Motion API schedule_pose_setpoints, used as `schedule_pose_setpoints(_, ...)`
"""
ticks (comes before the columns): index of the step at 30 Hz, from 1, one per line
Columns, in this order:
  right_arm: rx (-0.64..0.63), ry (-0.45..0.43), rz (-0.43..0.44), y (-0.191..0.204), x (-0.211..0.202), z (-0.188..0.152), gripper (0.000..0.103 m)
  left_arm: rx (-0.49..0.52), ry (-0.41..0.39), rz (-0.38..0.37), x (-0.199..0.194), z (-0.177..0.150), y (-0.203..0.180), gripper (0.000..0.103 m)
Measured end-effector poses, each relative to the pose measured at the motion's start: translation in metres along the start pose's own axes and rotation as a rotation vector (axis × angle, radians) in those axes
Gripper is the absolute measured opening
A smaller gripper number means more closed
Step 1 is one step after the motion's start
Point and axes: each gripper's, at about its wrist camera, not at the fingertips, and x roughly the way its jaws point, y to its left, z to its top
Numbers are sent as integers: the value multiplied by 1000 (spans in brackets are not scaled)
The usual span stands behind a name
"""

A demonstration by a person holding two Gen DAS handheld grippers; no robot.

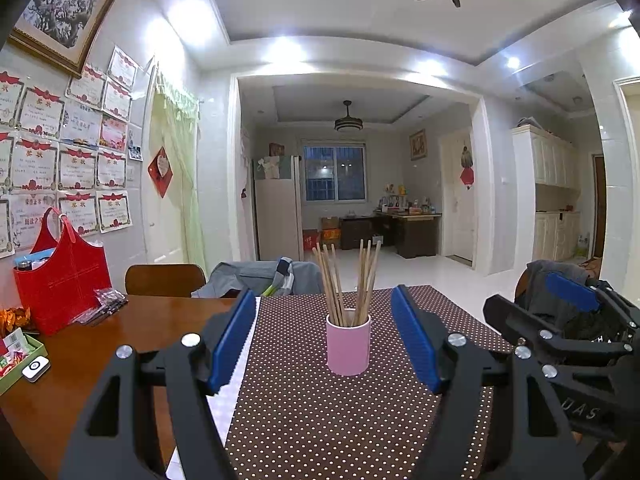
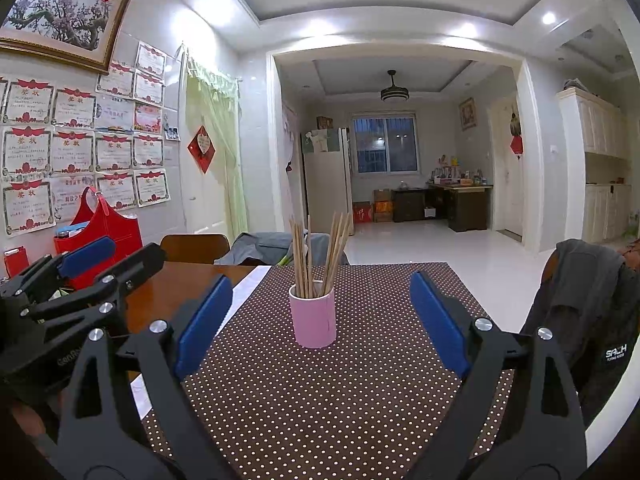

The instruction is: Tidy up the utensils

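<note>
A pink cup (image 1: 348,344) (image 2: 314,316) stands upright on the brown dotted table mat (image 1: 320,420) (image 2: 360,380). Several wooden chopsticks (image 1: 346,280) (image 2: 318,252) stand in it, fanned apart. My left gripper (image 1: 324,308) is open, its blue pads (image 1: 234,340) wide on either side of the cup and short of it. My right gripper (image 2: 320,296) is open too, the cup in line with the gap between its fingers. Each gripper shows at the other view's edge. Nothing is held.
A red bag (image 1: 64,284) (image 2: 106,232) stands at the wall on the wooden table (image 1: 80,360). Small packets (image 1: 106,300) and a green box (image 1: 16,356) lie to the left. Chairs with draped clothing (image 1: 260,276) (image 2: 588,304) stand behind and to the right.
</note>
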Motion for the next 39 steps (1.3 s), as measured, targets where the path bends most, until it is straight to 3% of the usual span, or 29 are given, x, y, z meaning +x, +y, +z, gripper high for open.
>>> schedule_pose_setpoints(39, 11, 11, 5, 5, 1, -2, 89, 2, 7, 0, -2, 0, 2, 69)
